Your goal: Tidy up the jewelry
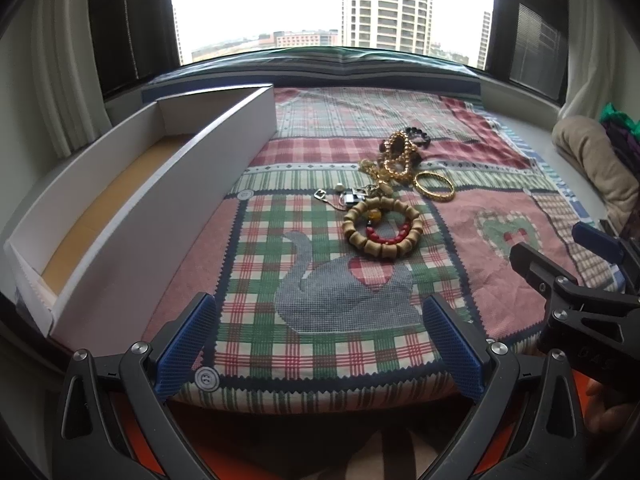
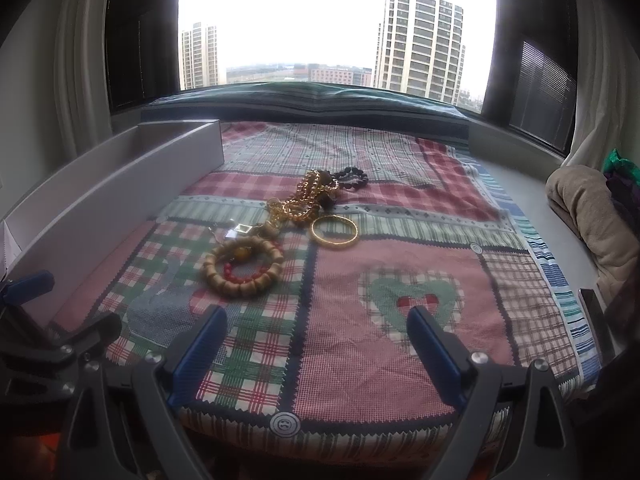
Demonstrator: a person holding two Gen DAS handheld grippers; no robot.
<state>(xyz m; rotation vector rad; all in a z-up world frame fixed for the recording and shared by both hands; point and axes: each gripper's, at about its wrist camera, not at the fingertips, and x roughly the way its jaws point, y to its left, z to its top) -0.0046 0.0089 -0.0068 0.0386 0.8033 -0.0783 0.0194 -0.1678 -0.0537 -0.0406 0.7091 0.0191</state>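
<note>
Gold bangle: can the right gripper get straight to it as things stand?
Probably yes. The right gripper is open and empty, and only bare patchwork cloth lies between it and the gold bangle. The bangle lies flat, seemingly just clear of the gold bead chain behind it, so a rim pinch looks feasible.

No brand, label or number reads clearly anywhere. The only near-text is embossed lettering on the dark body of the right gripper (image 1: 560, 264), at about 4 o'clock in the left wrist view, too faint and cut off to make out.
</note>
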